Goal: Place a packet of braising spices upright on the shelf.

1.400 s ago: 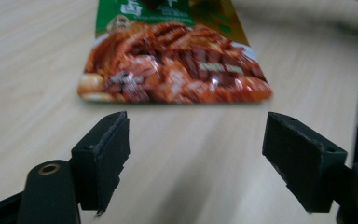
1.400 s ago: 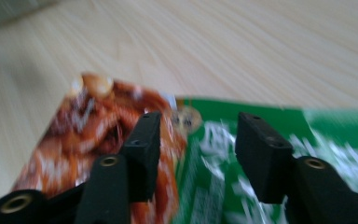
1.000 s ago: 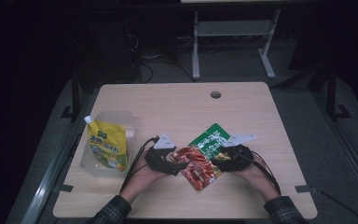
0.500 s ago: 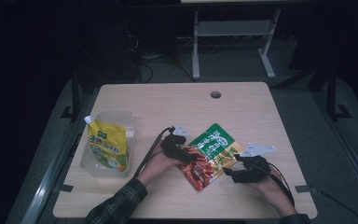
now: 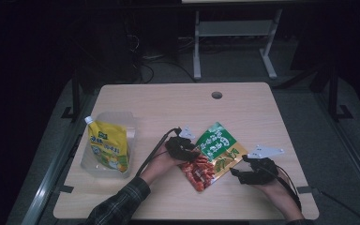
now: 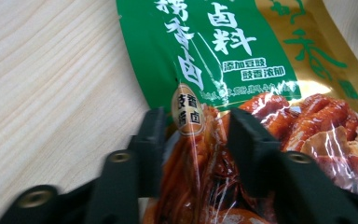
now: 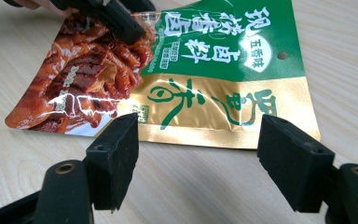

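Near the front middle of the table (image 5: 243,103), a green, gold and red food packet (image 5: 213,154) lies flat, label up, between the person's two hands. The left gripper (image 5: 187,151) is clamped on the packet's left edge: in the left gripper view its two black jaws pinch a raised fold of the shiny film (image 6: 193,140) where the red picture meets the green band. The right gripper (image 7: 198,154) has its jaws spread wide apart, resting just off the packet's gold edge (image 7: 223,126) and touching nothing. A yellow spouted pouch (image 5: 108,147) lies well apart at the table's left side, on a clear bag.

The likeliest trouble, as I judge it, is the left grip. It holds only a pinch of slick film, not a firm seam, so a pull or lift could let the film slide out, or crease and tear the packet. With the right jaws still off the gold edge, any tug from the left would drag the whole packet across the wood and spoil the right gripper's line-up; closing then could nip the table or miss.

The packet's long axis runs diagonally in the high view, from the red end nearest the person, at lower left, to the green end with its hang hole, pointing away and to the right.
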